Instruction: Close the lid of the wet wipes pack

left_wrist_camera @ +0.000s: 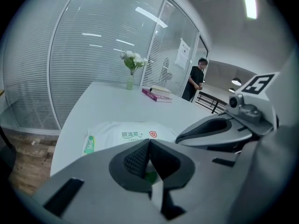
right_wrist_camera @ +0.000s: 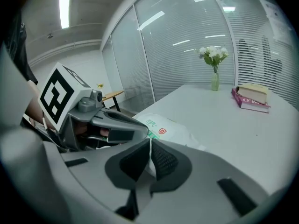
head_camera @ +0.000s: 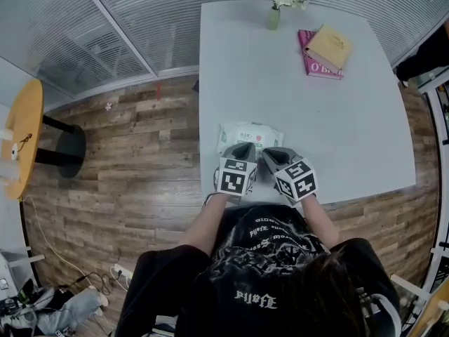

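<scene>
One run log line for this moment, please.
left gripper shut; right gripper shut; white soft plastic wet wipes pack on white table, close ahead of both grippers

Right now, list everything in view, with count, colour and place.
white rectangular table: one, white, centre.
soft plastic wet wipes pack: one, white and green, near table edge, before both grippers.
glass vase of flowers: one, pale green, white blooms, far edge.
tan book: one, atop one magenta book, far right corner.
round wooden side table: one, light brown, left floor.
person: one, dark clothes, beyond table.
left gripper, right gripper: two, grey, jaws together, side by side.
</scene>
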